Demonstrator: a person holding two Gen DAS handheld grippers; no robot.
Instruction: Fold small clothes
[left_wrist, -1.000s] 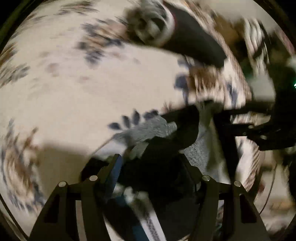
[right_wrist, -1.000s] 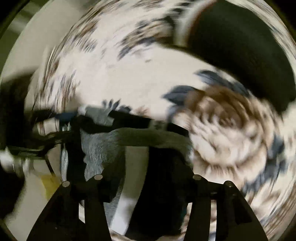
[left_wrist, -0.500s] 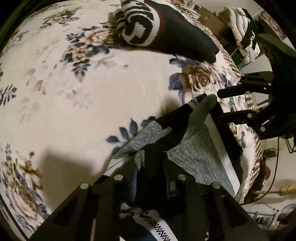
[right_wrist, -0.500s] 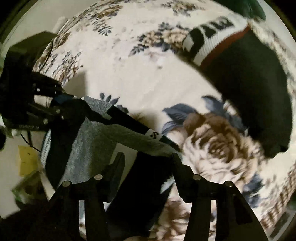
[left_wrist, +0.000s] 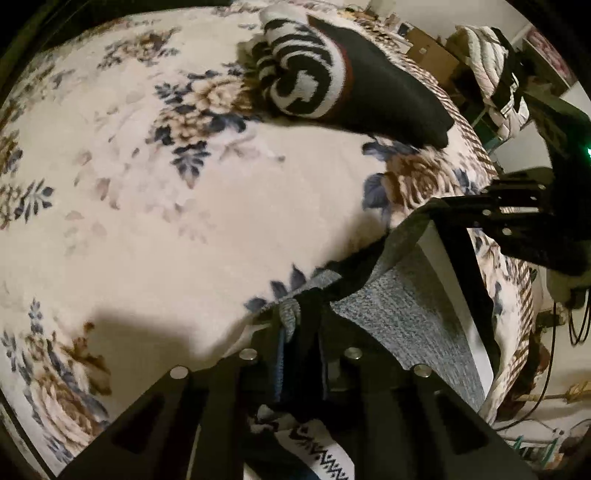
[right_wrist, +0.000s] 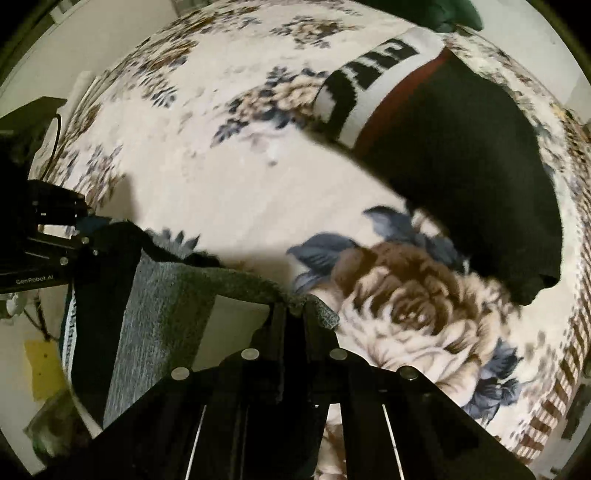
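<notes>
A small grey and black garment (left_wrist: 402, 310) with a white stripe hangs stretched between my two grippers above the floral bedspread (left_wrist: 184, 221). My left gripper (left_wrist: 301, 332) is shut on one corner of it. My right gripper (right_wrist: 293, 314) is shut on the other corner; the grey cloth (right_wrist: 162, 317) runs left from it to the left gripper (right_wrist: 55, 236). In the left wrist view the right gripper (left_wrist: 491, 214) pinches the far corner. The garment's lower part hangs out of sight below the fingers.
A folded black garment with a black-and-white patterned band (left_wrist: 332, 81) lies further back on the bed; it also shows in the right wrist view (right_wrist: 443, 147). The bed's edge (left_wrist: 517, 295) is at the right, with room clutter and cables beyond.
Both grippers have closed on the garment's corners and lifted it, and the cloth is now pulled taut between them. The view has steadied after fast motion.
</notes>
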